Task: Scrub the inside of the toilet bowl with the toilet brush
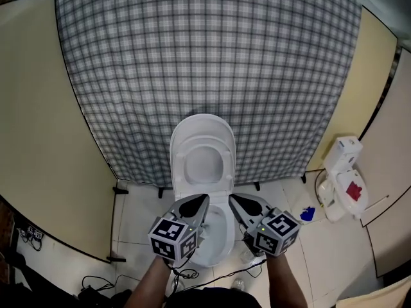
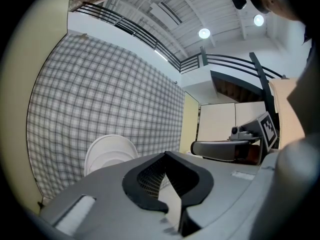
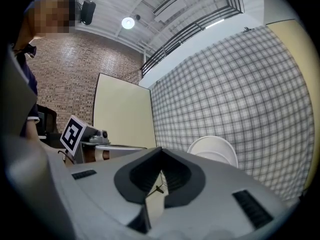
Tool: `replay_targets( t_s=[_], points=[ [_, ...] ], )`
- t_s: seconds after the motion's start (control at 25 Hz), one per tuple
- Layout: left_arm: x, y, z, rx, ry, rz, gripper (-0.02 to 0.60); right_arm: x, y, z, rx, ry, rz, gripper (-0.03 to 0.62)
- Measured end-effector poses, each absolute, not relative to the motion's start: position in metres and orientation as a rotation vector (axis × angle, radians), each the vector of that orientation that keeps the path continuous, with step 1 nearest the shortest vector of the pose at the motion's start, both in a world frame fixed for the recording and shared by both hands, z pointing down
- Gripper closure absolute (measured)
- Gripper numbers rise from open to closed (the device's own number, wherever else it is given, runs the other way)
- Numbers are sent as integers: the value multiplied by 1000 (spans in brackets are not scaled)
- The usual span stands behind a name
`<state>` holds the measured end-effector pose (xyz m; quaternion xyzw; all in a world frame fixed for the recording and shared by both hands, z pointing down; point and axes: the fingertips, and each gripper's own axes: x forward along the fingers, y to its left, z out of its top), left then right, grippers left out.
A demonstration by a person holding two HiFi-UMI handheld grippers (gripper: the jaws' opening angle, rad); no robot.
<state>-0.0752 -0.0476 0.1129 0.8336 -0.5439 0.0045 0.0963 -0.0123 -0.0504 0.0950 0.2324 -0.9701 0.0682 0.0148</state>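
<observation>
Toilet bowl (image 1: 217,235): it stands on the pale tiled floor (image 1: 308,252) at the middle of the head view, directly below the person, white, with its lid (image 1: 203,147) tipped up against a grey checked cloth (image 1: 205,56) that hangs behind it; beige panels (image 1: 38,140) flank the cloth on both sides; the front of the bowl is partly covered by the two tools held over it. The left gripper (image 1: 200,202) hovers above the bowl's left rim and the right gripper (image 1: 236,201) above its right rim, tips angled toward each other and near but apart, both roughly level; each carries its marker cube at the back, with a forearm (image 1: 151,281) behind it. In the left gripper view the left gripper (image 2: 165,156) has its dark jaws brought together at the tips with nothing between them, the raised lid (image 2: 107,151) beyond and the other tool (image 2: 202,148) off to the side; in the right gripper view the right gripper (image 3: 160,151) is likewise closed and empty, a thin thread lying across the seam, the lid (image 3: 215,151) ahead of it. On the floor to the right, well apart from the bowl, sits a white object with a red patch (image 1: 343,185), what it is I cannot tell; a small blue item (image 1: 307,214) lies near it; dark cables (image 1: 96,290) trail at lower left.
</observation>
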Motion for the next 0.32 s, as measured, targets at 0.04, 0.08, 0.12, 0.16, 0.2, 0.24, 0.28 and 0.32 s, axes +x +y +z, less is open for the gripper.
replay_targets(
  t_s=[0.04, 0.08, 0.12, 0.16, 0.2, 0.24, 0.28, 0.32],
  points=[
    [-76, -46, 114, 2470, -1610, 11, 574, -13, -49, 96, 719, -3020, 205, 585],
    [-77, -45, 115, 2470, -1609, 9, 574, -14, -48, 97, 718, -3018, 197, 585],
    [-78, -44, 115, 2469, -1609, 7, 574, -15, -47, 97, 719, -3016, 192, 585],
    [-78, -43, 116, 2467, -1610, 7, 574, -16, -46, 98, 719, -3014, 193, 585],
    [-77, -43, 116, 2464, -1610, 8, 574, -15, -46, 98, 718, -3012, 195, 585],
    [-76, -43, 116, 2461, -1611, 9, 574, -14, -47, 98, 718, -3010, 198, 585],
    [-75, -44, 116, 2458, -1612, 10, 574, -13, -48, 98, 718, -3008, 201, 585],
    [-74, -44, 116, 2455, -1612, 11, 574, -12, -49, 98, 718, -3006, 204, 585]
  ],
)
